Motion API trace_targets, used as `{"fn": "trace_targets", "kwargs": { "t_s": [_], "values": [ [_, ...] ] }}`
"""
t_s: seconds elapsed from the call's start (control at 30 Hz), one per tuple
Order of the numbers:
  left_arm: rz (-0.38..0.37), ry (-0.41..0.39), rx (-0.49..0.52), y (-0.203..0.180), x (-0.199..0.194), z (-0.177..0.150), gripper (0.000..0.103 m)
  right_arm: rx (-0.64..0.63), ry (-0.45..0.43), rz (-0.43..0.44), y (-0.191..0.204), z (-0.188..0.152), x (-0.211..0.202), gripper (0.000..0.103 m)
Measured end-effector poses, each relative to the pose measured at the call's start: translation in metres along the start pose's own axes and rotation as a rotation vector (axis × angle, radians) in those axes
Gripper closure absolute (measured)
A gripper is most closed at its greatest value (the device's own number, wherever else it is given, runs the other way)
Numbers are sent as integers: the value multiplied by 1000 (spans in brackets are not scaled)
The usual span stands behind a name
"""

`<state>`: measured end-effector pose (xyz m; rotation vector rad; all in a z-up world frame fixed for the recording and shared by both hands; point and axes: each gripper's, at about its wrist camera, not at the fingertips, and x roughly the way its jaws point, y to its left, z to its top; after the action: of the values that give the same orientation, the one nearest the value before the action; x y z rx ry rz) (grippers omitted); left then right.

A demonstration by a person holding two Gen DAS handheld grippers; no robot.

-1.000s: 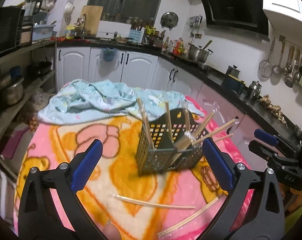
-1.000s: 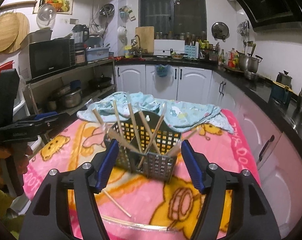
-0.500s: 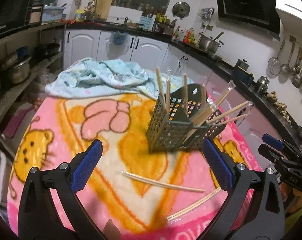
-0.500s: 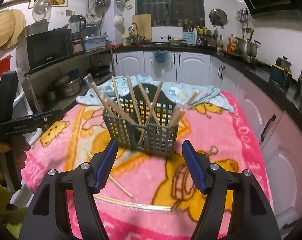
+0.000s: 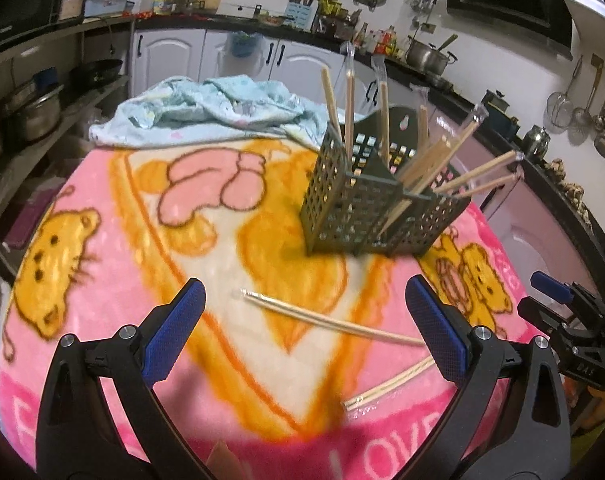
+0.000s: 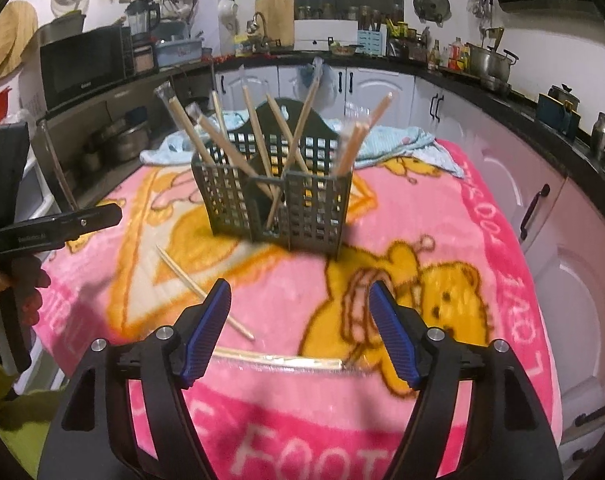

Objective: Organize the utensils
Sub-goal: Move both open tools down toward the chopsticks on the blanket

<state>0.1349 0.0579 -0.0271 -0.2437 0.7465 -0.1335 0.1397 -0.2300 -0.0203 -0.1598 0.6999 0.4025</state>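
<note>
A dark green slotted utensil basket [image 5: 366, 208] stands on the pink blanket and holds several wooden chopsticks; it also shows in the right wrist view [image 6: 278, 200]. Two loose chopstick pairs lie in front of it: one [image 5: 330, 322] between my left fingers, another [image 5: 390, 386] nearer the right finger. In the right wrist view one pair [image 6: 206, 294] lies left of my fingers and a wrapped pair [image 6: 278, 360] lies just below them. My left gripper [image 5: 304, 328] is open and empty above the blanket. My right gripper [image 6: 300, 332] is open and empty.
A crumpled light blue cloth [image 5: 206, 108] lies behind the basket. The pink cartoon blanket [image 6: 442, 240] covers the table. Kitchen cabinets and counters [image 6: 382, 84] ring the table. The other gripper shows at the view's edge [image 5: 570, 320] [image 6: 42, 228].
Both grippers have drawn back from the basket and dropped lower toward the blanket's front, so the loose chopsticks now lie near the fingers. Both stayed open.
</note>
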Motion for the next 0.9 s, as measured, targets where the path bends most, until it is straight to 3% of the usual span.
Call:
{"fn": "trace_targets", "kwargs": {
  "t_s": [0.47,0.9],
  "values": [
    [-12,111,-33,0,30,-28,11,71,99,-47,-12,-33,12,31],
    [-77,189,-166,21,62,-36,13,203,209,-29,-23,-52,36,34]
  ]
}}
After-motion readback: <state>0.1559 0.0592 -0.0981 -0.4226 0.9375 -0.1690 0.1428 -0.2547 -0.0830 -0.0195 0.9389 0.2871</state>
